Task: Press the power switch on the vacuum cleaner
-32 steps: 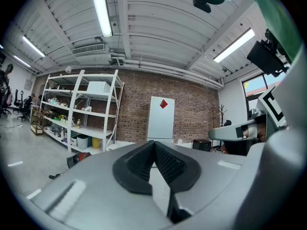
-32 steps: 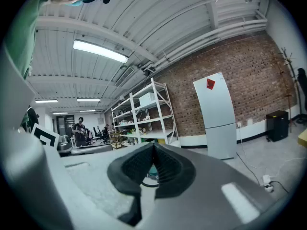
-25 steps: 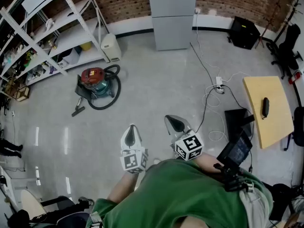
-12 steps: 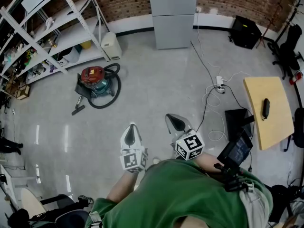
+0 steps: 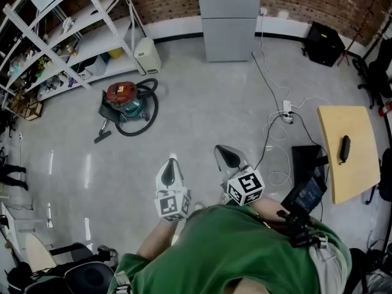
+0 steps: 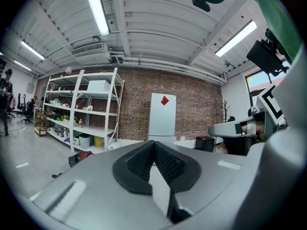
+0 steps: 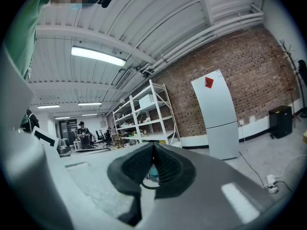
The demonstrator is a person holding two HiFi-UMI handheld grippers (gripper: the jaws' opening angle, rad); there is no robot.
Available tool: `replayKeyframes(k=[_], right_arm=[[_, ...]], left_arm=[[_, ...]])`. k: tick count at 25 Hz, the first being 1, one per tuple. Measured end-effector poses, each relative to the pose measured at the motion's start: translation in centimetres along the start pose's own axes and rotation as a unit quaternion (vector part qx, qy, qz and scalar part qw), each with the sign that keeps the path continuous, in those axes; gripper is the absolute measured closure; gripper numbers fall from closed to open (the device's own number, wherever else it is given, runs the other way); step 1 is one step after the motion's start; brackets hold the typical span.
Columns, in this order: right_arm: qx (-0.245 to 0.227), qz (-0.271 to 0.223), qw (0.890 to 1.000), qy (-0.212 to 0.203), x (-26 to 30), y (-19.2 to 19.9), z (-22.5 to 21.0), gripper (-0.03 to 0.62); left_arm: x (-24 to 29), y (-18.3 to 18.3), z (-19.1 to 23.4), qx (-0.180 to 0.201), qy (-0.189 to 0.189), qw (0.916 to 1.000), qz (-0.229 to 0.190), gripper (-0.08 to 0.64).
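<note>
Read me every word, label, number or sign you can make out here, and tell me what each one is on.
No text can be read in any view.
On the tall pale cabinet: a red diamond sign, any print on it too small to read.
On the vacuum cleaner: a pale patch on its red top, too small to read.
On the marker cubes: black-and-white square patterns only, no letters.

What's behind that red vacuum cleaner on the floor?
A white metal shelving rack stands behind the vacuum cleaner. A white box-shaped unit sits on the floor beside the rack, and a yellow tub sits under the lowest shelf. The shelf boards hide most stored things.
</note>
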State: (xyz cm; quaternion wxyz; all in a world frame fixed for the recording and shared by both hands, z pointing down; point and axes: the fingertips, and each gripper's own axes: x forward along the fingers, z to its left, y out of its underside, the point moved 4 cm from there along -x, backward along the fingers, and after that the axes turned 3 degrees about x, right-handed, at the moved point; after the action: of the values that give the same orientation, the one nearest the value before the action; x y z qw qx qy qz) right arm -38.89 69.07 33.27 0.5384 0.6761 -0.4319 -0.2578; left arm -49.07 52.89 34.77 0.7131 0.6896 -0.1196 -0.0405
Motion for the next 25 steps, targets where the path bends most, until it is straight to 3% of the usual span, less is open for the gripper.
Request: replayKeyframes(k=[13,25], right_arm=[[0.006,0.003,1.0,-0.02,0.3,-1.0,-6.7,0.589],[0.012,0.002,1.0,0.002,3.2,-1.4,-9.3,0.589]], left_arm=[[3.9,-0.3,-4.7,0.006,-0.031,0.9995,-0.002,0.552],[8.7,0.1,-3.9,0.003,-0.012,0.9999,0.006,0.552]])
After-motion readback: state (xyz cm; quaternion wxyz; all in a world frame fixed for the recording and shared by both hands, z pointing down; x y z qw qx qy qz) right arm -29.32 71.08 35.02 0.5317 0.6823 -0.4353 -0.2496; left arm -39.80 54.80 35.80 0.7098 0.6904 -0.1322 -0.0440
